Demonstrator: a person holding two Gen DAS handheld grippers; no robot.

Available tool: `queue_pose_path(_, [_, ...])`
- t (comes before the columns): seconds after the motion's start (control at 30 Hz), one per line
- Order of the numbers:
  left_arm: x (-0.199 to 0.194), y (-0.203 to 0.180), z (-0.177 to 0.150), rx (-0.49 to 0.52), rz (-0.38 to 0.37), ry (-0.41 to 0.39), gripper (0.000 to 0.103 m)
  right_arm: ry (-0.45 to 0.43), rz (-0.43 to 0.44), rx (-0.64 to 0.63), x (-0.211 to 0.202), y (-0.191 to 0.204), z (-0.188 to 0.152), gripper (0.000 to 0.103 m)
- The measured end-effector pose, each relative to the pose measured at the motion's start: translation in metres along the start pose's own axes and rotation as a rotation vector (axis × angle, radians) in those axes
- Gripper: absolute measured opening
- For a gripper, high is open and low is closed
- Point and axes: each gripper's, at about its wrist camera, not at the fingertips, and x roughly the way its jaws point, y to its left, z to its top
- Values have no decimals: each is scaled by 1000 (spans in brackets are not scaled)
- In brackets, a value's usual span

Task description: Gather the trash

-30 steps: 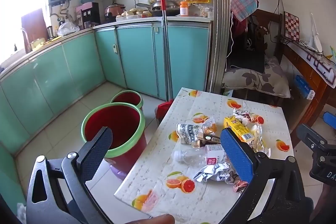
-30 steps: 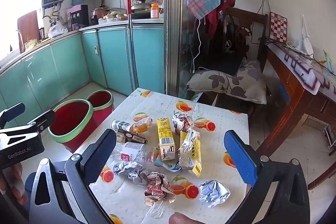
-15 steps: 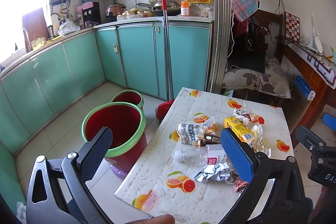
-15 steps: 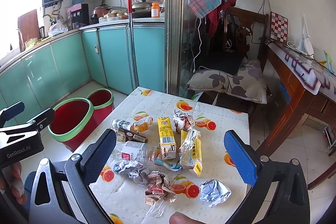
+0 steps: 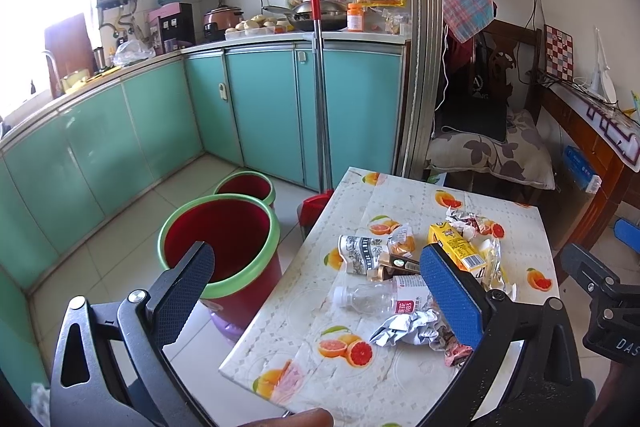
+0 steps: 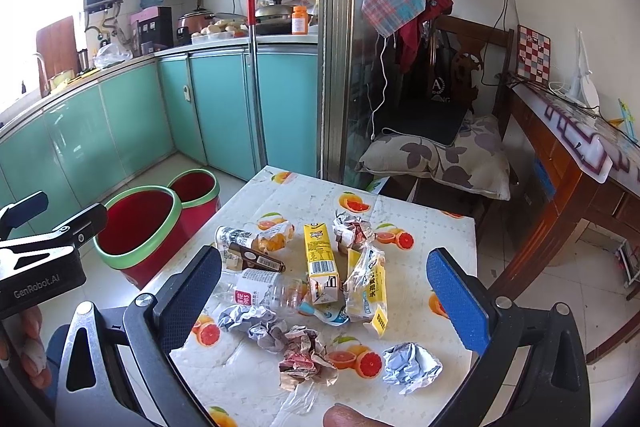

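Note:
Trash lies in a heap on a small table (image 6: pixel 280 195) with an orange-print cloth: a clear plastic bottle (image 6: pixel 260 293) on its side, a yellow juice carton (image 6: pixel 320 259), a yellow wrapper (image 6: pixel 368 283), crumpled foil balls (image 6: pixel 410 367) and a crumpled red-and-silver wrapper (image 6: pixel 304 363). The same bottle (image 5: pixel 376 299) and carton (image 5: pixel 456 247) show in the left wrist view. A big red bucket with a green rim (image 5: pixel 220 247) stands on the floor left of the table. My left gripper (image 5: pixel 316 295) hovers open over the table's left edge. My right gripper (image 6: pixel 324 299) is open above the heap.
A smaller red bucket (image 5: pixel 246 187) stands behind the big one. A red-handled mop (image 5: pixel 320 87) leans on teal cabinets (image 5: pixel 260 115). A cushioned wooden chair (image 6: pixel 440 155) stands behind the table, with a wooden desk (image 6: pixel 560 155) at the right. Pale tiled floor surrounds the buckets.
None of the trash has shifted. Both grippers stay open and have only drifted slightly.

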Motion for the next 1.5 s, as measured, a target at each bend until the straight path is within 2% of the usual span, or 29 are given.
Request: queue_pose_path(1.5, [1,2,-1,-8,-1,3,103,8,5,-11,2,4,-1,103])
